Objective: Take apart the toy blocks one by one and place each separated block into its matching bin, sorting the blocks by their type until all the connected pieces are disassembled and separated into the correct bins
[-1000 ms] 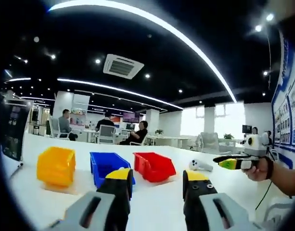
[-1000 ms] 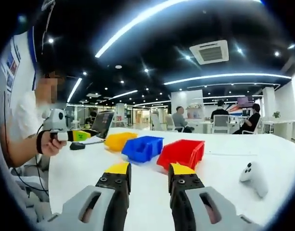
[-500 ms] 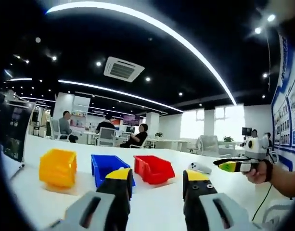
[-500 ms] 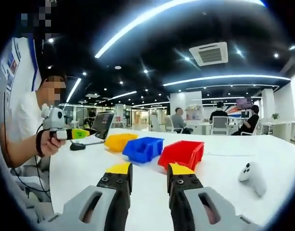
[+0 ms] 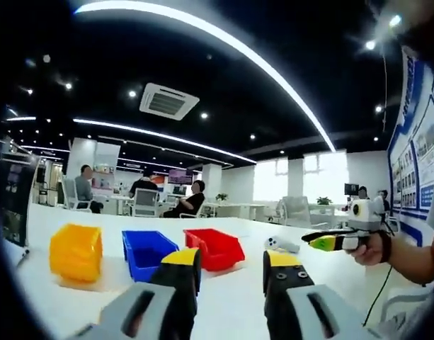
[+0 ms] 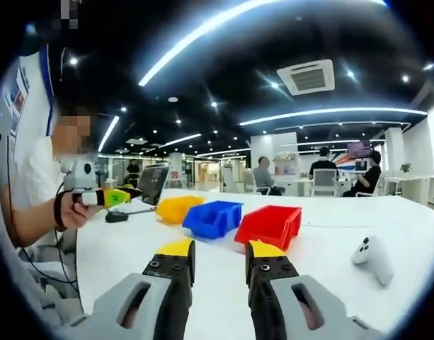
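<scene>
Three bins stand in a row on the white table: a yellow bin, a blue bin and a red bin. My left gripper hovers in front of them, open, with nothing between its yellow-tipped jaws. In the right gripper view the same yellow bin, blue bin and red bin lie ahead of my right gripper, also open and holding nothing. A hand holds the right gripper at the right of the left gripper view. The left gripper sits at the left of the right gripper view.
A white hand controller lies on the table right of the red bin. A dark mouse and a laptop sit near the yellow bin. Several people sit at desks far behind.
The left gripper view has drifted slightly, so the bins sit a little further left in it. The bins and both open grippers are as before.
</scene>
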